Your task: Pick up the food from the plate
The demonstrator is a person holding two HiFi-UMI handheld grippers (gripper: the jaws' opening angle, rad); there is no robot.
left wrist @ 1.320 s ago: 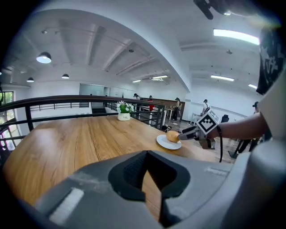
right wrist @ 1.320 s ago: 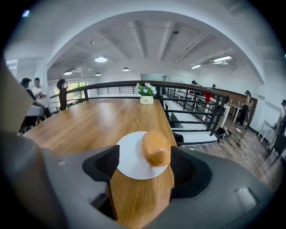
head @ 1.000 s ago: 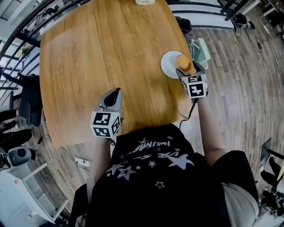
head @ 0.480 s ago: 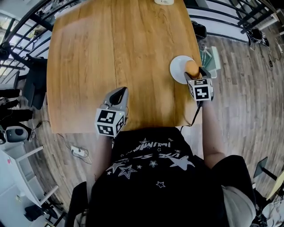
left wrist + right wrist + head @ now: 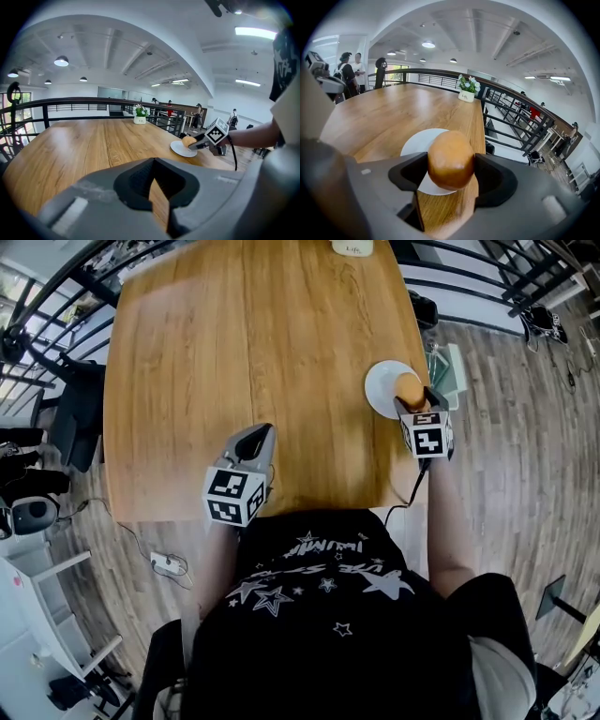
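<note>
Two tongs, one bun, one plate and one flower pot are counted on or over a single wooden bench (image 5: pixel 234 352). Nearest, just inside the bench's near edge, the left tongs (image 5: pixel 257 434) are held with the jaws together and nothing between them; only bare wood is seen past the tips. Well apart to the right, the right tongs (image 5: pixel 412 399) are pointed down at the bench's right edge. Their jaws have just been closing and are now clamped on the bun (image 5: pixel 451 159), which is pressed by a pad on either side. The bun is seen over the near rim of the white plate (image 5: pixel 415 140) — whether it is raised clear of the plate cannot be told. Nothing is placed in the way between the tongs and the bun. At the far end of the bench a white flower pot (image 5: pixel 466 96) is set, and beyond it a dark railing (image 5: pixel 70 100) is seen — a few people are standing farther back.
</note>
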